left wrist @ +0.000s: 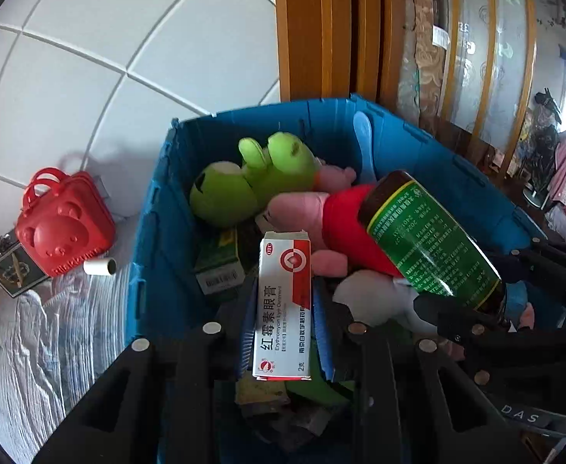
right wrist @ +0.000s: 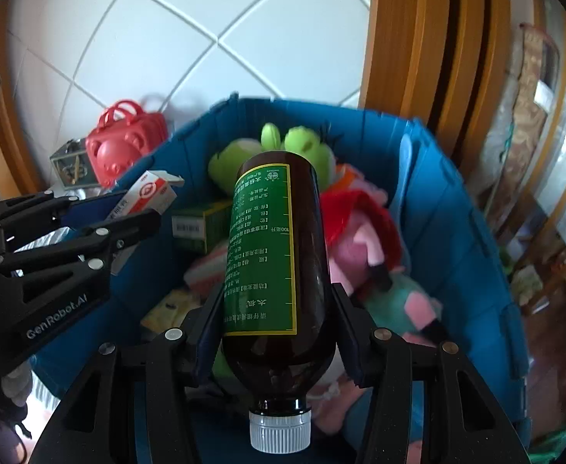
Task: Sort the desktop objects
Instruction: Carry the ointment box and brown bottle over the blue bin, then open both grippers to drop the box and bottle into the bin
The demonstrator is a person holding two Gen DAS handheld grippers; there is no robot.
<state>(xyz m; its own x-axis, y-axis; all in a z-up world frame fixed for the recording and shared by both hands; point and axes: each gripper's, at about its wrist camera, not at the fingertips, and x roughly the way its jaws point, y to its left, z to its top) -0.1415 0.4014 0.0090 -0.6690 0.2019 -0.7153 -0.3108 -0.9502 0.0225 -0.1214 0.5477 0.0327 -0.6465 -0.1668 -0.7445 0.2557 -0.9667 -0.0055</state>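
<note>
My left gripper (left wrist: 283,332) is shut on a white and red ointment box (left wrist: 284,309) and holds it over the blue bin (left wrist: 147,239). My right gripper (right wrist: 275,332) is shut on a brown medicine bottle (right wrist: 275,255) with a green label, its white cap toward the camera, also over the bin (right wrist: 456,224). The bottle (left wrist: 429,243) and the right gripper (left wrist: 514,309) show at the right of the left wrist view. The left gripper (right wrist: 136,216) with the box (right wrist: 147,193) shows at the left of the right wrist view.
The bin holds a green plush frog (left wrist: 255,178), a pink plush in red (left wrist: 321,224), a green carton (left wrist: 221,266) and other soft toys. Left of the bin on the table stand a red bear-shaped case (left wrist: 62,224), a small dark box (left wrist: 8,266) and a white roll (left wrist: 99,266). A tiled wall is behind.
</note>
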